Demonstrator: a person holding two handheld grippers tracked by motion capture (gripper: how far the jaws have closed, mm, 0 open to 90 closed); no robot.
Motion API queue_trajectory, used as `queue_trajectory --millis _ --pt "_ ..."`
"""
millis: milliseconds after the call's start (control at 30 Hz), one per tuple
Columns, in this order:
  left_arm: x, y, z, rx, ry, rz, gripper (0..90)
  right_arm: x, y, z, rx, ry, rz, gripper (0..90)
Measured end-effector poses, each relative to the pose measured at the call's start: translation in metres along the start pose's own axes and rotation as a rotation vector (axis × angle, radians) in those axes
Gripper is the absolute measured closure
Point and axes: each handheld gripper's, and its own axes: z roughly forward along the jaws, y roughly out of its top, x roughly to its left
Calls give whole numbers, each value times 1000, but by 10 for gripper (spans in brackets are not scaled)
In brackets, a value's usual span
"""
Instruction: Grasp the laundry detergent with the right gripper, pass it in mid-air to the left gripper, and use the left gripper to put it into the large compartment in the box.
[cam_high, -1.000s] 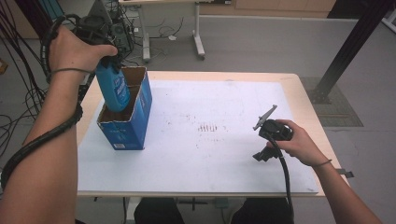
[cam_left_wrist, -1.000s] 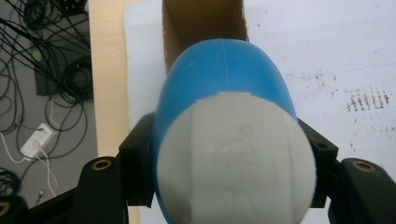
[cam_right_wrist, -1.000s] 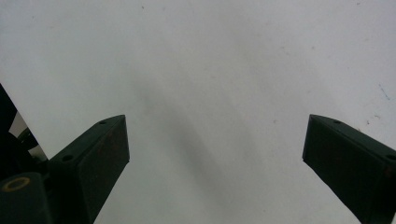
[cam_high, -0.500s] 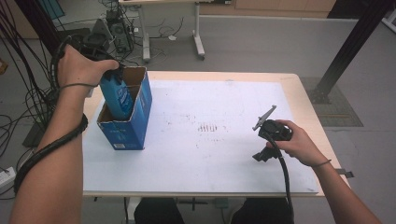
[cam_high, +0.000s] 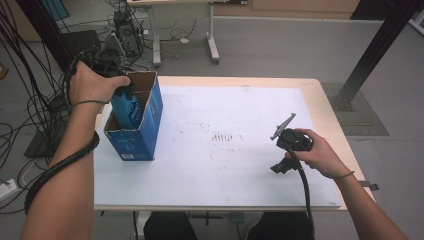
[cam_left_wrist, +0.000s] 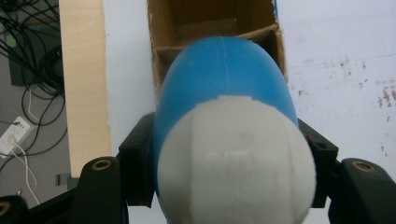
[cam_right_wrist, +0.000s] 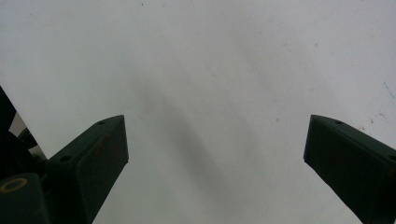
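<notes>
A blue bottle (cam_high: 128, 108) with a white cap (cam_left_wrist: 233, 158) hangs partly inside an open blue cardboard box (cam_high: 142, 136) at the table's left. My left gripper (cam_high: 123, 91) is shut on the bottle just below the cap. In the left gripper view the bottle (cam_left_wrist: 224, 79) points down into the brown inside of the box (cam_left_wrist: 210, 23), with my left gripper (cam_left_wrist: 228, 158) clamped on both of its sides. My right gripper (cam_high: 287, 150) rests on the white mat at the right. Its jaws stand wide open in the right gripper view, and my right gripper (cam_right_wrist: 217, 140) holds nothing.
The white mat (cam_high: 225, 165) covers most of the wooden table (cam_high: 325, 107), with faint brown marks (cam_high: 223, 136) at its middle. Cables and equipment (cam_high: 120, 35) lie on the floor beyond the table's left corner. A black post (cam_high: 375, 50) stands at the far right.
My left gripper has lowered the blue bottle further into the box. The right gripper has stayed where it was.
</notes>
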Motion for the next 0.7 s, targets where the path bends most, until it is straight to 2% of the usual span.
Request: queue_trajectory --millis 333,700 --pt "-6 -4 17 6 5 22 377 0 -2 3 4 7 8 64" --pt "-7 -11 35 19 3 4 377 0 -2 2 -1 6 6 66"
